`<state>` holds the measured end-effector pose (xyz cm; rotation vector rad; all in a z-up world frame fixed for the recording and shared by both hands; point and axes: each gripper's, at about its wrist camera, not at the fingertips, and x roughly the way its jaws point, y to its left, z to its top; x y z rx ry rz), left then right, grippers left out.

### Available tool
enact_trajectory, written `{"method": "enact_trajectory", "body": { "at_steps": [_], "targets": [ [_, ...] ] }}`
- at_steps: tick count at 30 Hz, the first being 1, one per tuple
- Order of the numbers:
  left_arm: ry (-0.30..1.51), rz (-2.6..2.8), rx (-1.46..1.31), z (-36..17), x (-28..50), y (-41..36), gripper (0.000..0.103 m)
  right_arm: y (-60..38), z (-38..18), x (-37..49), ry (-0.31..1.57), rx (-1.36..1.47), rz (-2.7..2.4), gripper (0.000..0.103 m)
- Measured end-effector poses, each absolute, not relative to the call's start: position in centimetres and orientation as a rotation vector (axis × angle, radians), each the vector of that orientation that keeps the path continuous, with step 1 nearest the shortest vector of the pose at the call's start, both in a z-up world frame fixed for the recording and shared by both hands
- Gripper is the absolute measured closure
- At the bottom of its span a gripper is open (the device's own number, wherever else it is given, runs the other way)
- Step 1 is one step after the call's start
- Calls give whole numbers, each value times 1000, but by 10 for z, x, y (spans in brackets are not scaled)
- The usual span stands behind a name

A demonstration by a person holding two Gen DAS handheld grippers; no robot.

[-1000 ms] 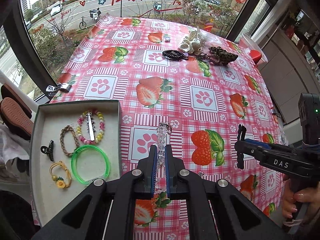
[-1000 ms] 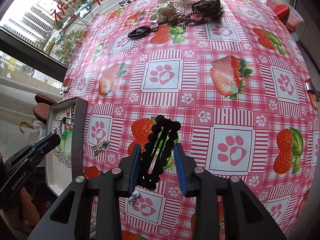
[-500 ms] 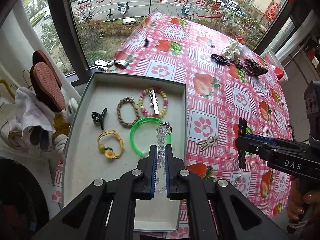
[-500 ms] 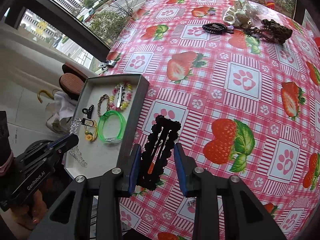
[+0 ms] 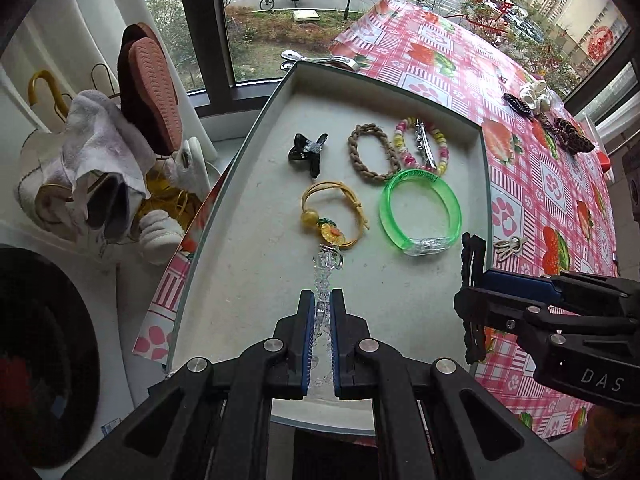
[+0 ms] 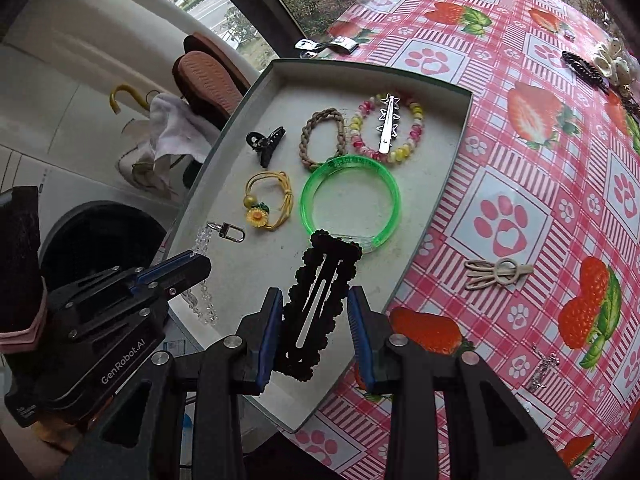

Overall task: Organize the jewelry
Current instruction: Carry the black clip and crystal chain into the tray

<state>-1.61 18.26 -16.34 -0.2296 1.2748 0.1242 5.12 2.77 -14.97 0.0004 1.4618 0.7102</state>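
Hanging from left gripper [image 5: 320, 308]: crystal chain [image 5: 325, 276].

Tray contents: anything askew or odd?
Mostly tidy. One oddity: the silver clip lies across the beaded bracelet instead of the tray floor. The green bangle also touches the braided band.

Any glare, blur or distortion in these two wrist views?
Left wrist: strong fisheye bends the grey tray's rim; soft daylight, faint shadows, clear crystal bead chain sharp. Right wrist: same barrel warp; black scalloped snap clip crisp, no motion blur or glare.
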Motion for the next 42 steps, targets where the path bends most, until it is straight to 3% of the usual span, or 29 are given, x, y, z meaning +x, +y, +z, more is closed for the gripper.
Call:
{"method": "enact_trajectory", "body": {
  "at_steps": [13,34,42],
  "targets": [
    [1303,180,-228,-195,-5,196,89,60,-193,45,1558,-126,686,67],
    [1322,211,-164,-202,9,189,89,75,-195,58,1519,-172,688,65],
    [1331,214,-148,-200,7,187,89,64,-195,60,1526,-124,688,57]
  ]
}}
